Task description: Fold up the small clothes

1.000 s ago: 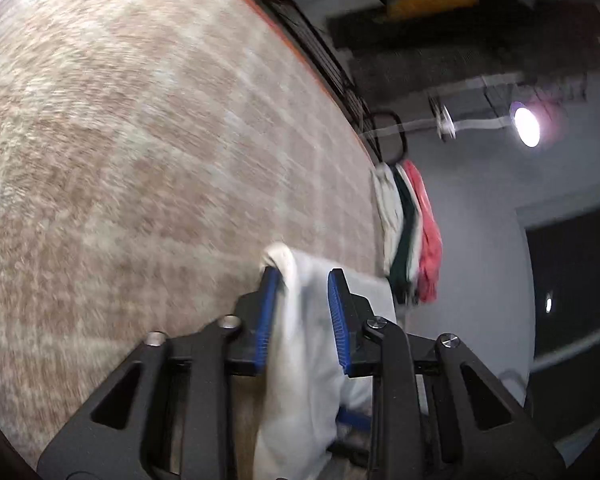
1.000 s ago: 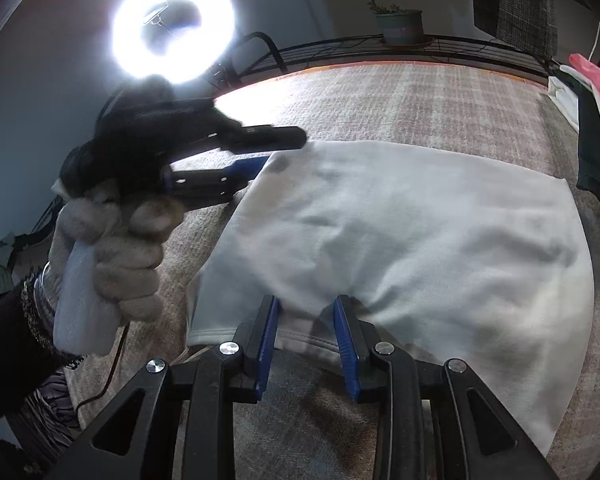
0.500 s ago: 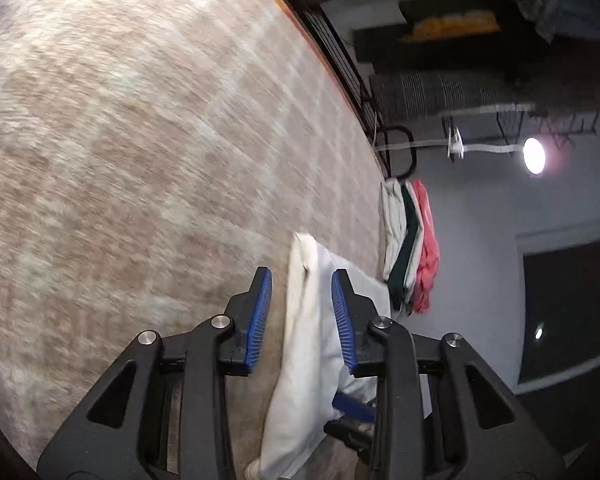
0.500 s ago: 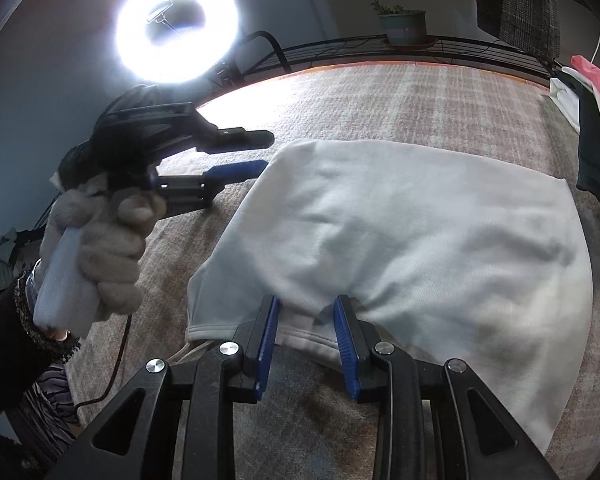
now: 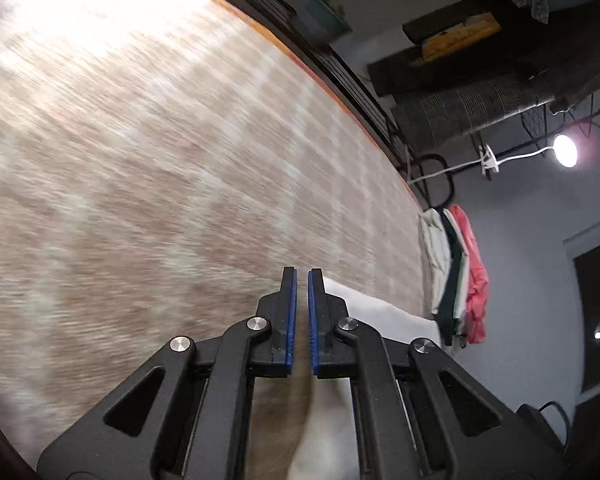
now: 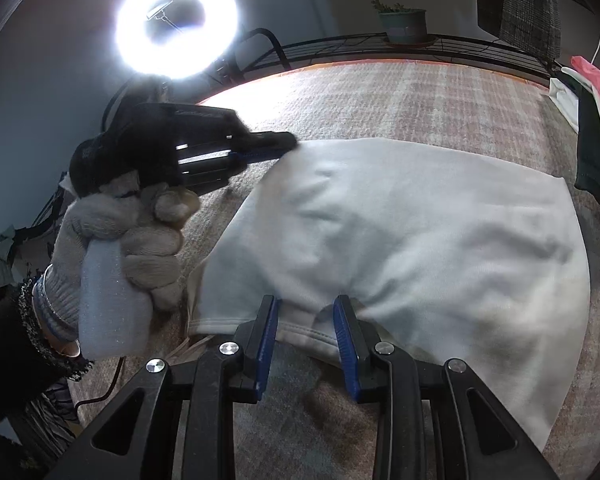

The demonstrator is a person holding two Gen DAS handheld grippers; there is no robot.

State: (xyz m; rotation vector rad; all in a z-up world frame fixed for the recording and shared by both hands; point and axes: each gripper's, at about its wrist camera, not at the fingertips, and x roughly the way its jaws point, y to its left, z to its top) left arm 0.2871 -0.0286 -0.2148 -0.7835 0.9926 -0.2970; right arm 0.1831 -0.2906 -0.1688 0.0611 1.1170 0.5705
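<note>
A white garment [image 6: 400,232] lies spread on the checked tablecloth [image 6: 420,96]. My right gripper [image 6: 306,312] is open, with its jaws on either side of the garment's near hem. My left gripper [image 6: 284,146], held by a gloved hand, has its tips at the garment's far left corner. In the left wrist view the left gripper [image 5: 302,280] has its jaws nearly together with nothing seen between them; the white garment [image 5: 376,312] lies just to its right and below.
A stack of folded clothes [image 5: 456,276], white, dark green and pink, lies at the table's right edge, also in the right wrist view [image 6: 592,112]. A ring light [image 6: 176,28] and a potted plant [image 6: 402,20] stand behind the table.
My left gripper let go of the garment's corner, then closed its jaws beside the cloth. The right gripper has stayed open at the near hem.
</note>
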